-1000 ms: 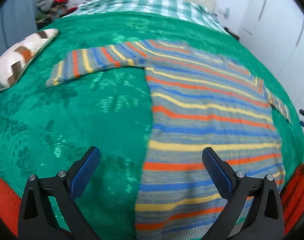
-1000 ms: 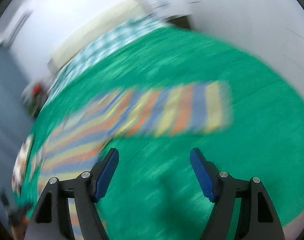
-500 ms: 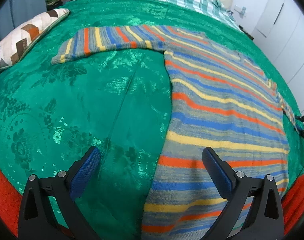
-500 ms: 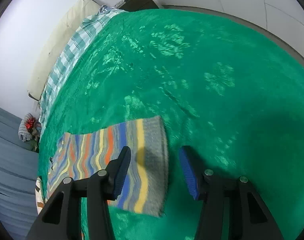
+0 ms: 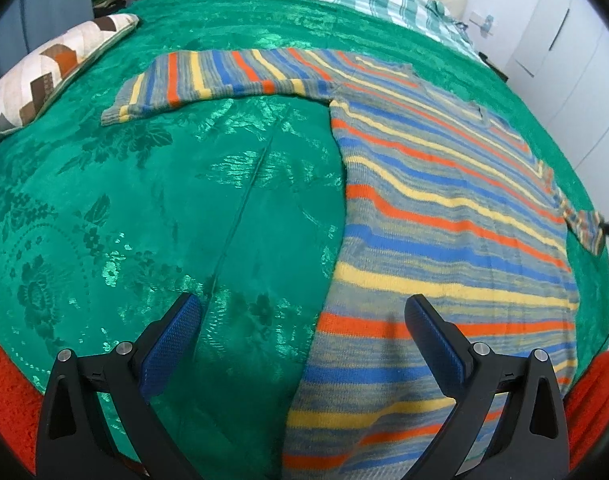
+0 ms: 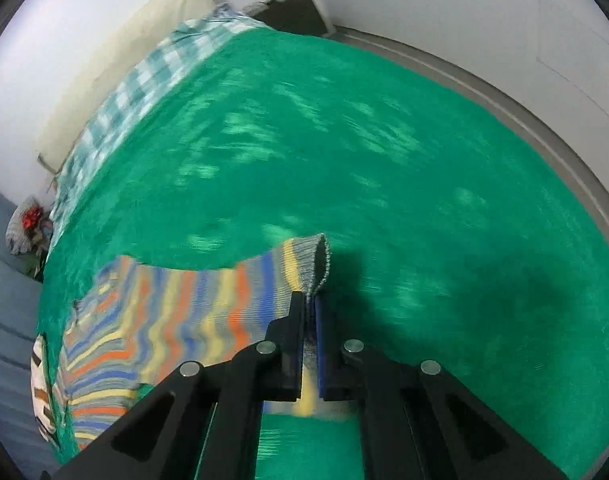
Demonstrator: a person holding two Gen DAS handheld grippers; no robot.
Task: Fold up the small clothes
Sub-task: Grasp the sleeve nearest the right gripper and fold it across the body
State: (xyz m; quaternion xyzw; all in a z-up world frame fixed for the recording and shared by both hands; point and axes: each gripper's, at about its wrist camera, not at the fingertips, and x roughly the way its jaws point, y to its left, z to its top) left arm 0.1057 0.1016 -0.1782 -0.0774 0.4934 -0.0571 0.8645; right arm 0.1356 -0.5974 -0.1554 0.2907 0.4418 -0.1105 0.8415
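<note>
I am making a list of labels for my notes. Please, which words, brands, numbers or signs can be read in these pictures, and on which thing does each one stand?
None: no readable text in either view.
Striped sweater: stripes only, no tag showing.
Green bedspread: woven flowers, no letters.
Zigzag pillow: pattern only.
Right gripper, shut on the sleeve cuff: no marking visible.

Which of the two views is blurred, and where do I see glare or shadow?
Right wrist view: the green bedspread is smeared by motion blur, with a dark shadow beside the striped sleeve cuff. Left wrist view: sharp, with shiny glare patches on the bedspread, fisheye bending of the striped sweater.
</note>
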